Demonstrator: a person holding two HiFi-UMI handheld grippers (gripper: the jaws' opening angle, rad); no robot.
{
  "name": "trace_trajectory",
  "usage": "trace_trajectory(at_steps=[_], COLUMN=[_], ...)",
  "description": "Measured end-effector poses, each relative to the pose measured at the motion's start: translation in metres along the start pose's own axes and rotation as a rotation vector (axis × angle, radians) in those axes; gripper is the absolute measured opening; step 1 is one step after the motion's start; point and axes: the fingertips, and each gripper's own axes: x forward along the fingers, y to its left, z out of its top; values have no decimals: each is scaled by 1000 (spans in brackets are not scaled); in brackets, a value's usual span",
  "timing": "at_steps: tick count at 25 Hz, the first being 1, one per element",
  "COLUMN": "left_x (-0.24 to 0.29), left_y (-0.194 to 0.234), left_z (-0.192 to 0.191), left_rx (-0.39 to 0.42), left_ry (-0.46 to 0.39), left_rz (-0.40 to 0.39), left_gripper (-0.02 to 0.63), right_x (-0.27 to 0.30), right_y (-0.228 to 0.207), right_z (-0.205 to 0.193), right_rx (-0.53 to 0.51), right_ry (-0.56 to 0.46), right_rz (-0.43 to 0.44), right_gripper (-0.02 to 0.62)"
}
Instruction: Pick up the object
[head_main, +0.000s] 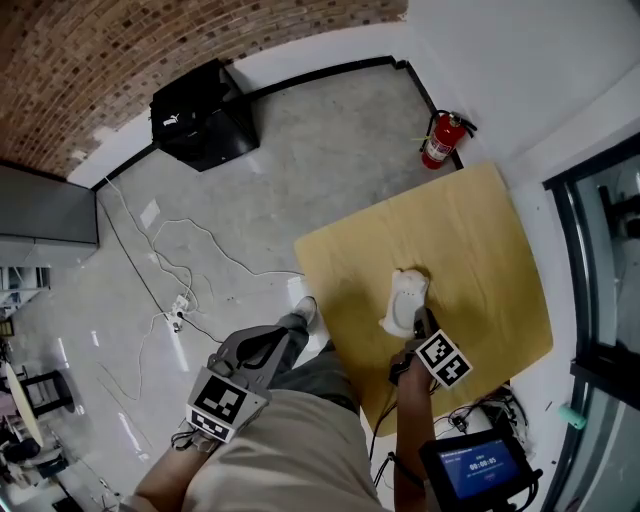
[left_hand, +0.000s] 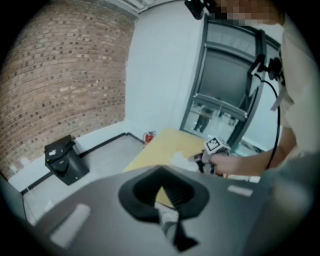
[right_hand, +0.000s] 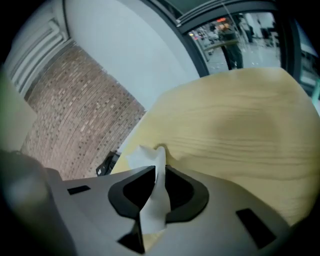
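Tissue (right_hand: 152, 202) between right tongs (right_hand: 159, 169)

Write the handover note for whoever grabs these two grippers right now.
Left gripper: shut, empty, held off to the side over the grey floor.
Right gripper: jaws pinched on the crumpled white tissue-like sheet, which lies on the light wooden table.
Done: sheet gripped.
Left to do: lift it clear. It looks to rest on the wood, so hold the pinch and raise gently.
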Motion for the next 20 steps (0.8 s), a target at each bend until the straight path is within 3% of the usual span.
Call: trace_trajectory(at_steps=[6,10,13,17,18,20], left_x=[-3,-5,-5,-6,-6,-5], left_y=[-4,0,1,5,5,7], left_z=[-10,-12,-14,-18,-18,-19], left_rx=[-8,-22,-34,-42,-44,-48], left_ry=[6,-1,-4,-4,-4,-3], left_rz=[16,23,24,19,17,16], left_gripper=[2,2,2,2,2,2], right_x=[11,19,25,30,31,36], right_y=[22,30,34,35,32,24], right_z=[-19,-28,-32,-36,-36,-37], right_rx=[-515,-770,-803,-721,-697,-614], right_ry=[188,323,441,574,595,634], right_rz=[-20,-53,-13,49,50,72], right_gripper=[61,63,63,65,86,233])
